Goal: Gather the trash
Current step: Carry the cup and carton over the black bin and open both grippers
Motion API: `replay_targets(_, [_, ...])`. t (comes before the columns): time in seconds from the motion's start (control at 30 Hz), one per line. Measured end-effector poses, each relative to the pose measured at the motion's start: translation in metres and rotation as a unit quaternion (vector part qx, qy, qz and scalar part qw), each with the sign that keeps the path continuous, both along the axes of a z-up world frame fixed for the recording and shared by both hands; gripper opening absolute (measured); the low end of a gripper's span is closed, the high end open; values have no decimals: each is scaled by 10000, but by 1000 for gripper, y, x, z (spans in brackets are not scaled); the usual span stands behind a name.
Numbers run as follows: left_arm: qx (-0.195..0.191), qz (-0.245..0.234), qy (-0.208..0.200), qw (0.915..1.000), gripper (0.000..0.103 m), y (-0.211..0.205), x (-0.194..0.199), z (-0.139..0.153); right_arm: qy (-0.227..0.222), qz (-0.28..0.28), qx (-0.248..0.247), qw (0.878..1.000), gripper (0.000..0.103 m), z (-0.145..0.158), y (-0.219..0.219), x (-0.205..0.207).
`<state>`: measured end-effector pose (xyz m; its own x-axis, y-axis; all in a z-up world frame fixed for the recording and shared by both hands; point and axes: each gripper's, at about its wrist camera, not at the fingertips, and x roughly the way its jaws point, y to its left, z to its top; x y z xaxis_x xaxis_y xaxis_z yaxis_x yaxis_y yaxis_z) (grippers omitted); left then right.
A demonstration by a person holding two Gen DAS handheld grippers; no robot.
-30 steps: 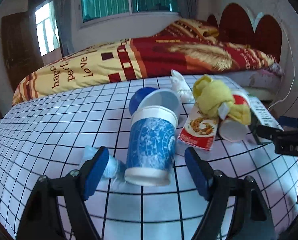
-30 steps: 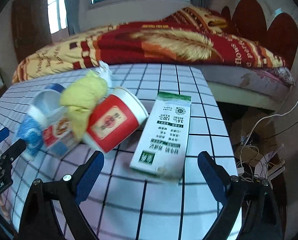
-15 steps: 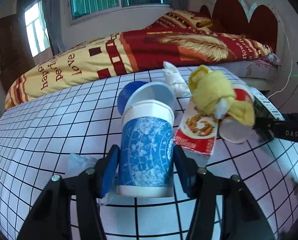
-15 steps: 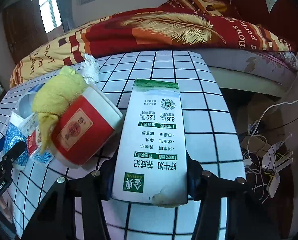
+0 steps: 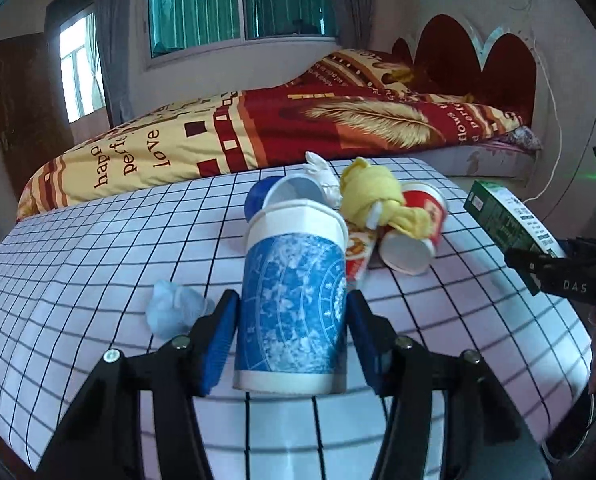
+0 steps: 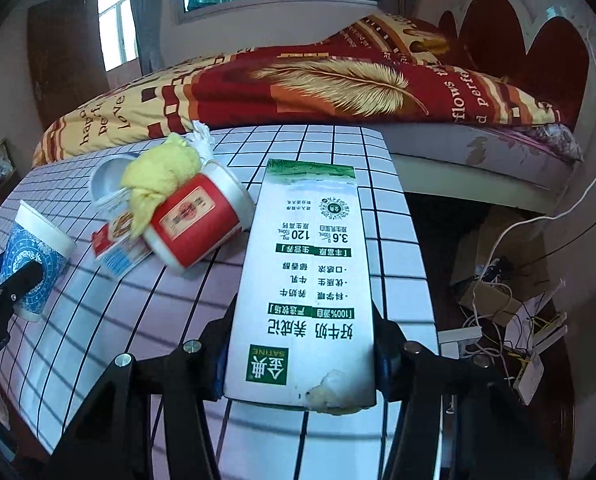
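My left gripper [image 5: 290,332] is shut on a blue patterned paper cup [image 5: 292,304] and holds it above the checkered table [image 5: 98,256]; the cup also shows in the right wrist view [image 6: 32,256]. My right gripper [image 6: 300,352] is shut on a white and green milk carton [image 6: 310,280], lifted off the table; the carton shows at the right of the left wrist view [image 5: 510,220]. On the table lie a red paper cup [image 6: 196,220], a yellow cloth [image 6: 158,176], a snack wrapper [image 6: 116,240], another blue cup [image 5: 286,192] and a crumpled tissue [image 5: 174,308].
A bed with a red and yellow quilt [image 5: 298,128] stands behind the table. Cables and small boxes [image 6: 498,312] lie on the floor beyond the table's right edge. A white tissue wad [image 5: 322,176] lies at the table's far side.
Both grippers closed: the left on the blue cup, the right on the milk carton. Both objects have since been lifted off the table.
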<state>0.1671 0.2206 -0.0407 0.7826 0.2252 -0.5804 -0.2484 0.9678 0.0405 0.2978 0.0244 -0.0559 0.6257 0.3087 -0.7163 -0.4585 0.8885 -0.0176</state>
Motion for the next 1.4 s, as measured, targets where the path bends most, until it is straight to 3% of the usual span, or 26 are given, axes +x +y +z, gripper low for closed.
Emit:
replay_targets(0.5, [15,-265,-262,9993,56,-47,-61,24,-323,76,169,9993,56,28,-46,-98])
replay_targets(0.8, [-38,-618,-264,9977,56,-89,-93,18,-480,-52,245,9985,56,31,-91,-154])
replay_targets(1.4, [-183,-1473,-239,9886,56,-174,-84,11,-522,-877,167,9946,56,18,-200,-180])
